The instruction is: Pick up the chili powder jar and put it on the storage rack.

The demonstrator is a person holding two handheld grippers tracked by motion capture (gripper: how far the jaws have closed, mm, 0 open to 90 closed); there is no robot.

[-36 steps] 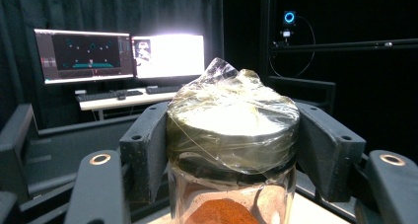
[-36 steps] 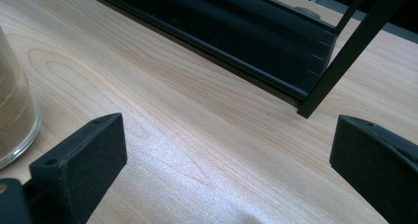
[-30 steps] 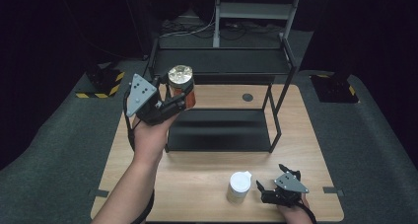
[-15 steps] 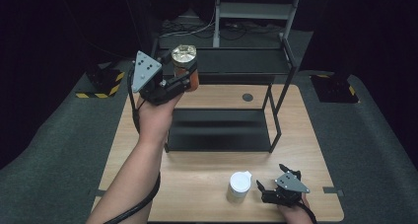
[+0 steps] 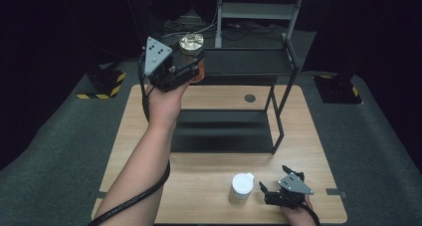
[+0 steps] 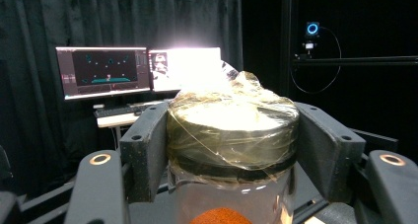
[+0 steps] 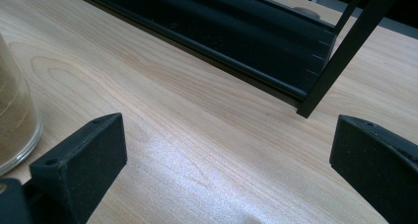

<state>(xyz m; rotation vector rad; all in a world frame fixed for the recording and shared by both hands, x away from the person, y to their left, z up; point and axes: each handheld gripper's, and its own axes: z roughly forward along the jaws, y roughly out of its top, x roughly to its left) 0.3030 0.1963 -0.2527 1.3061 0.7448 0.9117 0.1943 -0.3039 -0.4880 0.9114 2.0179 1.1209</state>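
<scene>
2 grippers are at work over a pale wooden worktop. The left gripper is held up in the air above the far left corner of the worktop, level with the top shelf of a black metal rack, and its fingers are clamped on a glass jar. In the left gripper view the 2 fingers press against opposite sides of the jar's gold lid, which is wrapped in crinkled clear film; below the lid the glass is clear and something orange shows inside (what it is I cannot tell). The jar stands upright in the grip, just beside the left end of the rack's top shelf and clear of the worktop. Behind it, 2 monitors glow against a dark curtain.

The right gripper rests low at the near right edge of the worktop, with its fingers spread wide and nothing between them but bare wood. Just to its left stands a second jar with a white lid, upright on the worktop and close to the fingers without touching them; its glass wall shows at the left edge of the right gripper view. The rack's lower shelf lies beyond the open fingers.
</scene>
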